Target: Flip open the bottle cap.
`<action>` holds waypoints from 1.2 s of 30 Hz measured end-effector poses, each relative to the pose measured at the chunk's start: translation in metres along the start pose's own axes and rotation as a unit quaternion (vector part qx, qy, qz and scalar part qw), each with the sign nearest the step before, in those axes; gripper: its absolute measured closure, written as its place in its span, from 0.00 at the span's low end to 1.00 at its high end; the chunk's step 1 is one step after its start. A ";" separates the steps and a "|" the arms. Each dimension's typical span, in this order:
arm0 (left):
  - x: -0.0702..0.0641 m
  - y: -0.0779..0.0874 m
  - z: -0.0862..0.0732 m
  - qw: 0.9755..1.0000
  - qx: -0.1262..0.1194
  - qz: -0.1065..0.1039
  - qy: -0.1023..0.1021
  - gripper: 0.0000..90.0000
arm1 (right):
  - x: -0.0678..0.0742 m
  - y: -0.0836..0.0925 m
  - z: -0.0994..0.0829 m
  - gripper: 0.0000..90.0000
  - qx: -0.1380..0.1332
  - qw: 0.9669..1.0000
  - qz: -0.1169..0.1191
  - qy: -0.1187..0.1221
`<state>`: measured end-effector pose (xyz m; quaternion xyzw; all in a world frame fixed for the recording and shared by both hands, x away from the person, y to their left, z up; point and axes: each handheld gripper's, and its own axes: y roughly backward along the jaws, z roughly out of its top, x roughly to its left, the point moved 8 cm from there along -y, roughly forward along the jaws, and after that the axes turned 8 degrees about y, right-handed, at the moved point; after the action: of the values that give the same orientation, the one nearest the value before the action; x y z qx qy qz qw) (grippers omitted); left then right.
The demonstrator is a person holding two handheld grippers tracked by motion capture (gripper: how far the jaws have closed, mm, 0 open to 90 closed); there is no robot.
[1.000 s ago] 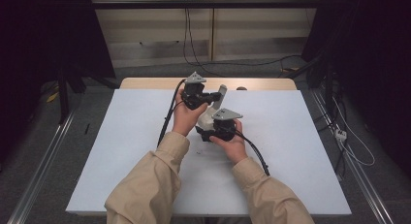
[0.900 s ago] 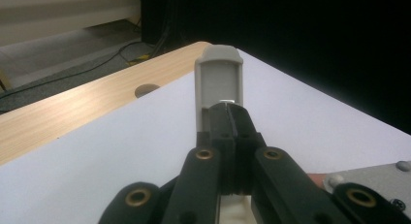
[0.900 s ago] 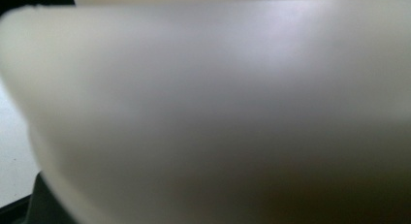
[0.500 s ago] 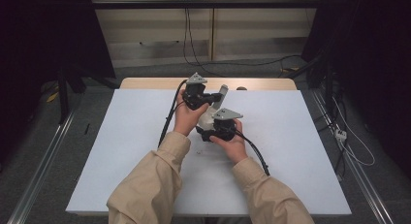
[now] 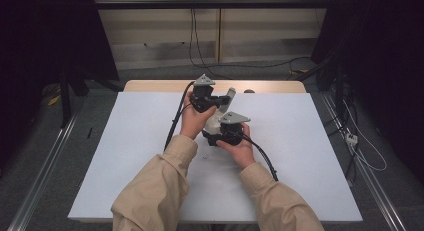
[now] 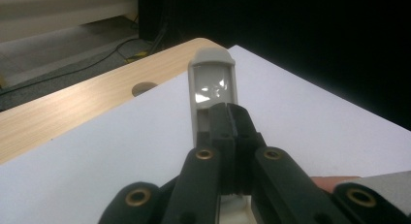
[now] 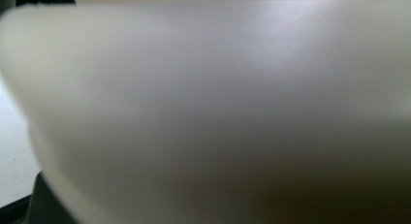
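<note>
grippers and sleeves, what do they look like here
Both forearms wear tan long sleeves. The left gripper and right gripper are black, each topped by a grey three-cornered plate and trailing a black cable. The left gripper's jaws are black, jointed by brass-coloured rivets.

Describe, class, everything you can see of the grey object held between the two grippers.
The grey object looks like smooth, matte plastic: a long flat bar with a rounded top and a glossy recessed panel that catches light. It tilts up off the white table. The left gripper has its jaws shut on its edge. The right gripper sits against its lower end; its grip cannot be seen.
</note>
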<state>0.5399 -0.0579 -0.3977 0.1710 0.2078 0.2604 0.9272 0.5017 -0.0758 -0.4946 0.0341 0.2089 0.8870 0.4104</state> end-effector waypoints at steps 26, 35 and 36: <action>0.004 -0.006 -0.006 1.000 0.012 0.000 0.000 1.00 | 0.000 0.000 0.000 0.20 0.001 1.000 0.000 0.002; 0.004 -0.008 -0.010 1.000 0.019 -0.004 0.003 1.00 | 0.000 0.000 0.000 0.21 0.000 1.000 -0.001 0.003; 0.004 -0.008 -0.010 1.000 0.020 -0.004 0.004 1.00 | 0.000 0.000 0.000 0.21 0.000 1.000 0.000 0.003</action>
<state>0.5421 -0.0603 -0.4111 0.1879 0.2179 0.2530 0.9237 0.5015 -0.0758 -0.4947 0.0319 0.2103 0.8868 0.4102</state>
